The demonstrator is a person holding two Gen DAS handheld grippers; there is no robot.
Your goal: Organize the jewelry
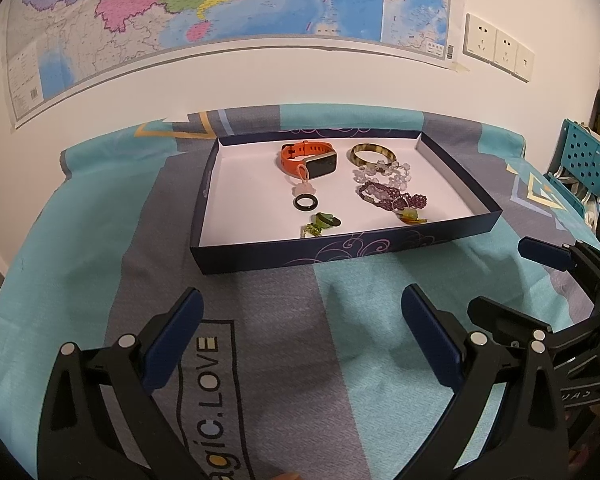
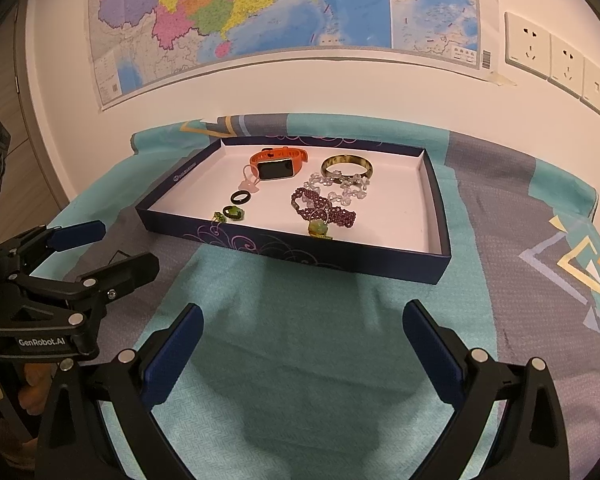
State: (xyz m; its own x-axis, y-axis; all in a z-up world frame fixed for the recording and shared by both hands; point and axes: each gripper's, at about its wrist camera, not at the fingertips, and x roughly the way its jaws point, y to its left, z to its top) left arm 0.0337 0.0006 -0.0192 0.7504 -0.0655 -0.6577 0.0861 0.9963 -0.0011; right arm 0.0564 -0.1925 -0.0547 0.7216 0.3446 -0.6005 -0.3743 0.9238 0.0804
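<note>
A dark blue box lid (image 1: 260, 256) (image 2: 436, 216) with a white inside lies on the cloth. In it are an orange watch (image 1: 310, 158) (image 2: 278, 164), a brown bangle (image 1: 373, 154) (image 2: 347, 164), a clear bead bracelet (image 1: 380, 174) (image 2: 344, 190), a purple bead bracelet (image 1: 388, 196) (image 2: 324, 210), a black ring (image 1: 306, 203) (image 2: 241, 197) and green pieces (image 1: 324, 222) (image 2: 232, 213). My left gripper (image 1: 302, 308) and right gripper (image 2: 304, 320) are both open and empty, above the cloth in front of the box.
A teal and grey cloth (image 1: 100, 240) (image 2: 520, 320) covers the table. A map (image 1: 220, 0) and wall sockets (image 2: 556, 60) are on the wall behind. A teal chair (image 1: 580, 160) stands at the right.
</note>
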